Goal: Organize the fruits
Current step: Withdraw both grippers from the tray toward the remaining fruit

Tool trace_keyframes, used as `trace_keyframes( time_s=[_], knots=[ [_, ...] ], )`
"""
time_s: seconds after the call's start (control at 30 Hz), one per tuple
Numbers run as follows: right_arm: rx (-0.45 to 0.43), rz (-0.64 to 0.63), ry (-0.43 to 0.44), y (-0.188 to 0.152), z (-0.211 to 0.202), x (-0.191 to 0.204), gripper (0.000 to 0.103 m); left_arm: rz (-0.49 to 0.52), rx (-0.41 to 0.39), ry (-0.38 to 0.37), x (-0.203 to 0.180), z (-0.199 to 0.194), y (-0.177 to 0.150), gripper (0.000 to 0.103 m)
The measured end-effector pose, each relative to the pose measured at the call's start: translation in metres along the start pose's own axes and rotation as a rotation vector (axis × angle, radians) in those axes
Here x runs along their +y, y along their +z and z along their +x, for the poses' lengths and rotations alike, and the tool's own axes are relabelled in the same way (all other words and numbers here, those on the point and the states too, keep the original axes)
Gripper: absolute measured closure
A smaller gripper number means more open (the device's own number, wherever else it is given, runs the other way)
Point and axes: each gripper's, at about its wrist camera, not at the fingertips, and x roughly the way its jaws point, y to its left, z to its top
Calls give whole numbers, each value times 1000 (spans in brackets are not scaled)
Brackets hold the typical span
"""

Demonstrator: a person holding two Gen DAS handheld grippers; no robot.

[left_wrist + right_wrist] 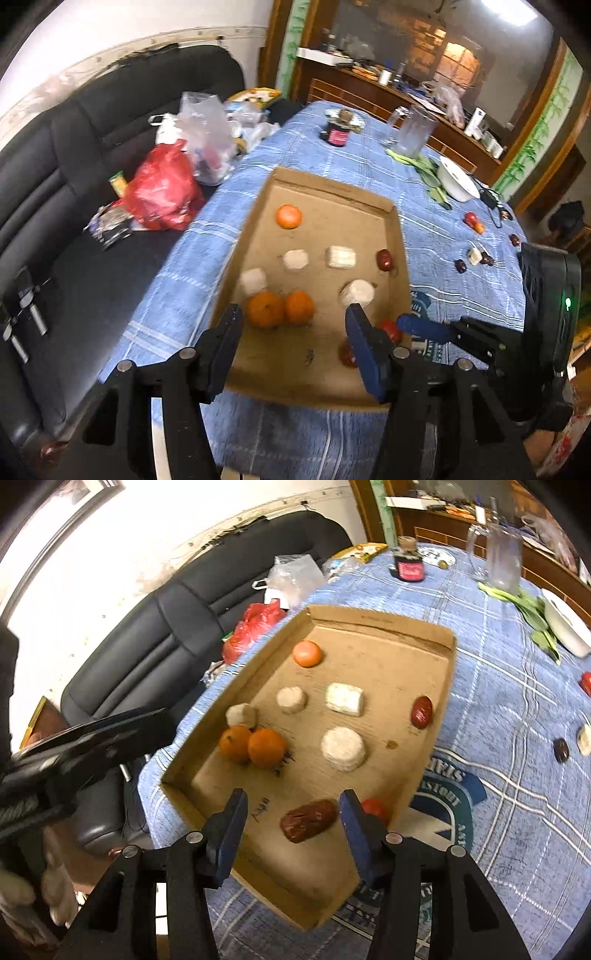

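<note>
A shallow cardboard tray [332,384] [373,622] lies on the blue checked tablecloth. In it are three oranges [265,309] [266,748], several pale white pieces [340,257] [342,748], red dates [385,260] [308,820] and a small red fruit [391,329] [373,808]. My left gripper [293,345] is open and empty above the tray's near end. My right gripper [293,827] is open and empty, its jaws either side of a date below; it also shows in the left wrist view [424,328]. More fruit pieces [474,254] [561,749] lie loose on the cloth to the right.
A glass pitcher [412,129] [502,557], a dark jar [337,134] [408,566], greens and a white bowl [458,181] [565,626] stand at the table's far end. A black sofa [55,177] with a red bag [162,188] and clear bags [207,129] lies left.
</note>
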Motion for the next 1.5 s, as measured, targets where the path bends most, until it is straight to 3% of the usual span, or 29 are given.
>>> trace_keyframes(
  time_s=[0.2, 0.47, 0.77, 1.03, 1.2, 1.5],
  knots=[
    [-1, -58, 24, -8, -1, 16, 45, -84, -4, 36, 11, -12, -14, 41],
    [1, -21, -13, -19, -10, -2, 45, -152, -28, 2, 6, -15, -19, 41],
    [-60, 77, -127, -27, -37, -36, 43, 26, -72, 69, -39, 2, -1, 40],
    [-93, 260, -248, -49, -66, -86, 40, 156, -28, -10, -87, 37, 15, 40],
    [-101, 319, -290, -59, -73, -96, 40, 232, 3, -35, -110, 55, 17, 40],
    [-109, 453, -336, -83, -82, -128, 40, 242, 89, -111, -120, 86, 19, 40]
  ],
)
